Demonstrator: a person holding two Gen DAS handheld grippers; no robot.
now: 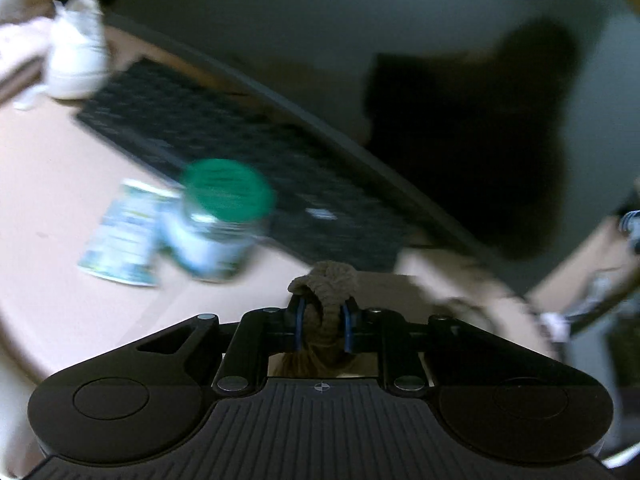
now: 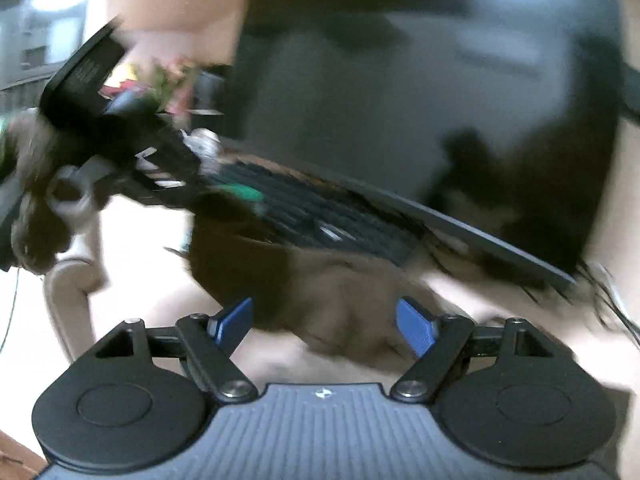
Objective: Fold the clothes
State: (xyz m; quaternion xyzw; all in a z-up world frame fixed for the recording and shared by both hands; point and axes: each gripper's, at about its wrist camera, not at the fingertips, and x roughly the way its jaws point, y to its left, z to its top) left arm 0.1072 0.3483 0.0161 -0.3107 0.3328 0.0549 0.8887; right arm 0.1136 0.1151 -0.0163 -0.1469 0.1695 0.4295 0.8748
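Note:
My left gripper is shut on a bunched fold of brown knitted cloth, held above the pale table. In the right wrist view the same brown garment hangs and lies blurred in front of my right gripper, whose blue pads stand wide apart with nothing between them. The left gripper and the hand that holds it show at the upper left of that view, with cloth trailing down from it.
A black keyboard and a dark monitor stand behind. A green-capped bottle and a printed carton lie on the table. A white mug stands at the far left. Cables run at the right.

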